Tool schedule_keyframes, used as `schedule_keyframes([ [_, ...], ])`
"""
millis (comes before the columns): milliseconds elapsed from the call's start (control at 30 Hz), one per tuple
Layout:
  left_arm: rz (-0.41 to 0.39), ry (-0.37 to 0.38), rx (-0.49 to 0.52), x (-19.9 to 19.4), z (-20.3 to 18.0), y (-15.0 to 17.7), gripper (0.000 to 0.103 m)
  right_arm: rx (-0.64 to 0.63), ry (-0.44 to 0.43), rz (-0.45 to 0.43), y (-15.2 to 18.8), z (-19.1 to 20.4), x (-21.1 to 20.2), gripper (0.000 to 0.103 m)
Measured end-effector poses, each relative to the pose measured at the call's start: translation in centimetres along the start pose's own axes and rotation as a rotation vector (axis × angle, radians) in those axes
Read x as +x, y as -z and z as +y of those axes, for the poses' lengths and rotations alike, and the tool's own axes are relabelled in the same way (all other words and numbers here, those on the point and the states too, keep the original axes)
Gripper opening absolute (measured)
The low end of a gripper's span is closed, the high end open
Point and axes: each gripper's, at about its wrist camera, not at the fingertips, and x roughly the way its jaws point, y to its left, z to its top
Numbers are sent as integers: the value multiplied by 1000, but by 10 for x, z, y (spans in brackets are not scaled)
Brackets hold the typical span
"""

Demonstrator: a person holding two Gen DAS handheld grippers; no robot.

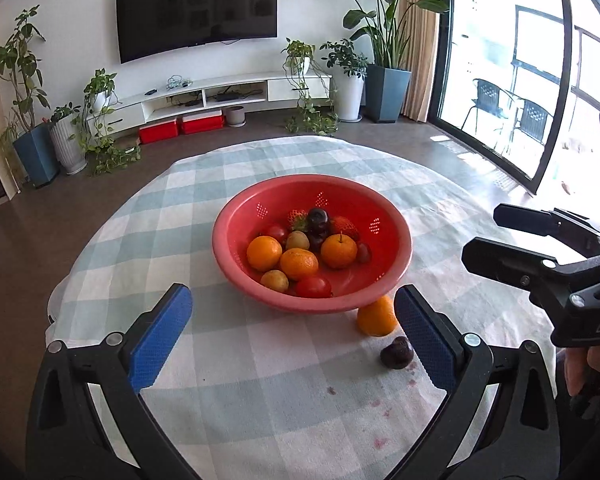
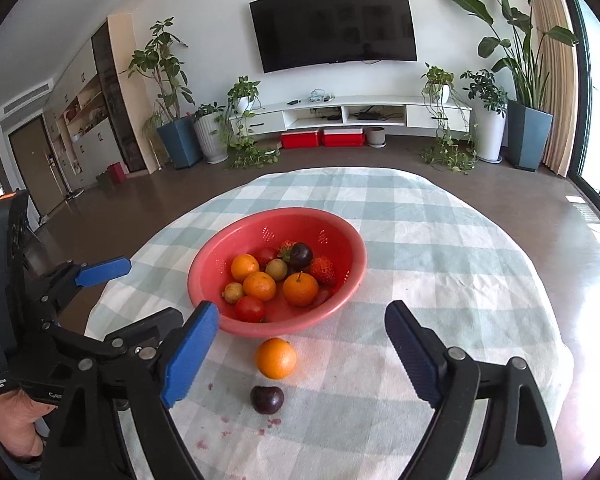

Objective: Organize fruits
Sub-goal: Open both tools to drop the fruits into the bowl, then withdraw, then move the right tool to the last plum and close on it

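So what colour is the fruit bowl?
Coral red bowl, clearest in the right wrist view.

Red colander (image 2: 342, 240) heaped with fruit, loose orange (image 2: 276, 358) beside it, dark plum (image 2: 267, 399) nearer

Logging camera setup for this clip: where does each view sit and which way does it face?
Left wrist: on the left gripper, facing the red colander across the checked table; own blue jaws open, right gripper at right.
Right wrist: on the right gripper, aimed likewise; left gripper at left.
Shared: colander, loose orange, dark plum, TV wall.
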Motion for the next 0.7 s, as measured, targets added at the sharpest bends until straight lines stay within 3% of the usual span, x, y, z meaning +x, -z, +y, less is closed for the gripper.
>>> schedule_keyframes([
  [367, 35, -7, -10, -14, 3, 30, 103, 38, 15, 17, 45, 6, -16, 88],
  [533, 57, -10, -53, -20, 19, 56, 103, 72, 22, 83, 68, 6, 0, 88],
  [700, 69, 12, -77, -25, 25, 80, 103, 70, 41, 123, 71, 9, 18, 83],
])
